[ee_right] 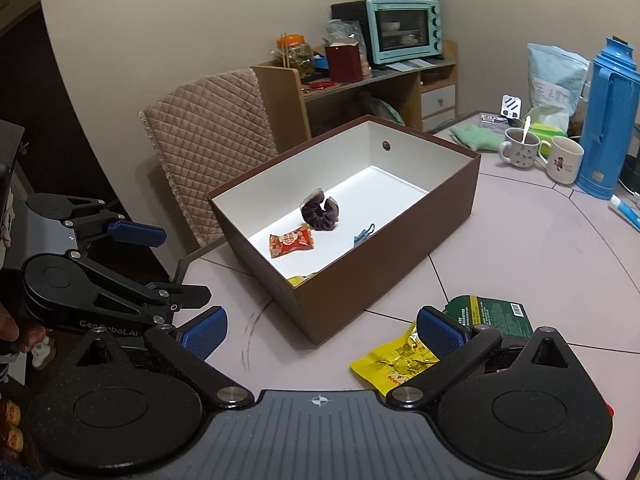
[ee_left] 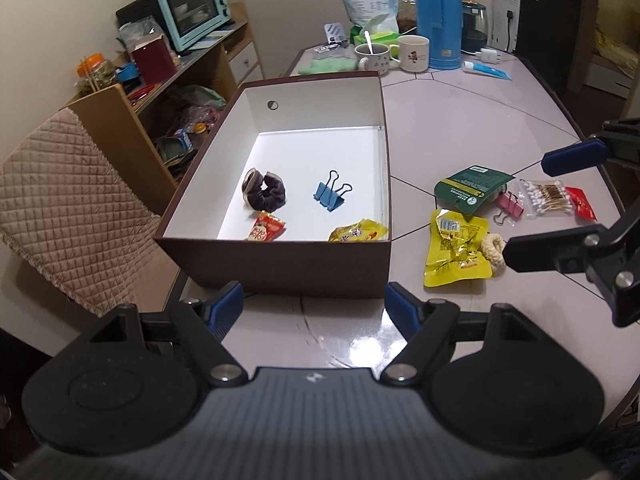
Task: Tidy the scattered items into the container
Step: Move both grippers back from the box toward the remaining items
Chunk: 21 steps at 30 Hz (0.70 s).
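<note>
I held the left gripper (ee_left: pixel 314 300) wide and empty just short of the box (ee_left: pixel 280 264), where a scrunchie (ee_left: pixel 264 194), clip (ee_left: pixel 330 196) and snacks already lay. The right gripper (ee_right: pixel 320 330), also wide and empty, hung beside the box over the yellow packet (ee_right: pixel 394 364), likely my next pick.

A lived-in home dining corner is shown. On the pale table (ee_left: pixel 460 120), at the top of the frame, a blue thermos (ee_left: pixel 438 12), two mugs (ee_left: pixel 412 53) and a tissue box (ee_left: pixel 374 36) are gathered. At upper left a mint toaster oven (ee_left: pixel 191 8) is set on a cluttered wooden shelf (ee_left: pixel 224 46), beside a quilted chair cover (ee_left: pixel 68 204).
</note>
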Each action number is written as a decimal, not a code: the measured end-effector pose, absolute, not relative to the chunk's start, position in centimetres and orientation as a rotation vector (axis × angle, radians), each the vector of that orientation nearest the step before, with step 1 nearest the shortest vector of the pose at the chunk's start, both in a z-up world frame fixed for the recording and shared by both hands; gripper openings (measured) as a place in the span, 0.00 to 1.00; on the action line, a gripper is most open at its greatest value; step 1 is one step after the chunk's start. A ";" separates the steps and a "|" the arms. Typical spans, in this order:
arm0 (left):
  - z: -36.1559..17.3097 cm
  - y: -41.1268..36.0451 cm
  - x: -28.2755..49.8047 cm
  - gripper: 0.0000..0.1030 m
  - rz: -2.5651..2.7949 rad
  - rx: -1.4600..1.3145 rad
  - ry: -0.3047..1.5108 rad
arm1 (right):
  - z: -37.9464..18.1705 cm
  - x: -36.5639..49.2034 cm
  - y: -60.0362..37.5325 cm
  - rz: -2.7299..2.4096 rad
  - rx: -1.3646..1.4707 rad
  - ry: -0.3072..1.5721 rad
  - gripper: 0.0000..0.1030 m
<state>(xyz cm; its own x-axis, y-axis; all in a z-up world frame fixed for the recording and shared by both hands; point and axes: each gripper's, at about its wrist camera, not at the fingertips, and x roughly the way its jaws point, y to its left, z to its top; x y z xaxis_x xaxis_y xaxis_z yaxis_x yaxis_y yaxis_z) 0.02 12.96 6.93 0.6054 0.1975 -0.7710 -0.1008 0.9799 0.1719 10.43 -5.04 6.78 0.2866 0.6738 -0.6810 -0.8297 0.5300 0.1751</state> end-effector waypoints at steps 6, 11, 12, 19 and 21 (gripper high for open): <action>6.4 12.7 -0.1 0.73 0.140 0.097 0.907 | 6.3 10.4 -6.3 0.971 -0.192 0.805 1.00; 5.5 12.8 0.8 0.73 0.058 0.088 0.910 | 6.0 10.7 -7.5 0.883 -0.135 0.831 1.00; 5.4 12.8 1.1 0.73 0.030 0.090 0.914 | 6.0 10.8 -7.6 0.862 -0.122 0.840 1.00; 4.8 13.4 3.1 0.73 -0.120 0.149 0.925 | 5.2 11.0 -8.3 0.708 -0.052 0.912 1.00; 4.7 13.7 3.6 0.73 -0.161 0.164 0.924 | 4.9 11.0 -8.5 0.662 -0.022 0.937 1.00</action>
<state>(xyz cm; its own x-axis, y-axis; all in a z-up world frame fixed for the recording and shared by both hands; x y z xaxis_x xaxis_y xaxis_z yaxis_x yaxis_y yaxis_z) 3.64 13.71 4.68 0.5920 -0.0676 -0.8031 0.2085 0.9754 0.0716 10.95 -8.51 4.94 0.4114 0.5167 -0.7509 -0.5352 0.8037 0.2599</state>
